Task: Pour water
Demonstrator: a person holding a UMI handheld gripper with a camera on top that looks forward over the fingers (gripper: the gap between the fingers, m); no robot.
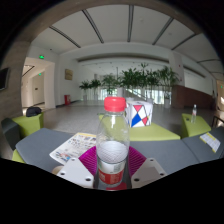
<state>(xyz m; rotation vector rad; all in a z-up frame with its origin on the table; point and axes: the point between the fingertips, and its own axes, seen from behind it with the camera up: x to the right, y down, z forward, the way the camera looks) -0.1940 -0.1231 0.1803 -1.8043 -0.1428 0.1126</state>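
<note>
The hand-held gripper (113, 176) squeezes a clear plastic bottle with a red cap (114, 140), part full of water, upright above the grey worktop (40, 148).

Bottle (113, 145) blocks ahead; table (45, 143) seemingly open leftward.

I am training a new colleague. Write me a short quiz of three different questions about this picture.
1. True or false: the bottle has a red cap.
2. Where does the bottle stand relative to the tongs?
A. between the fingers
B. far beyond them
C. lying beside them
3. Fill in: printed papers lie on the ___.

Key:
1. True.
2. A; it stands upright between the pink pads.
3. Table.
</note>
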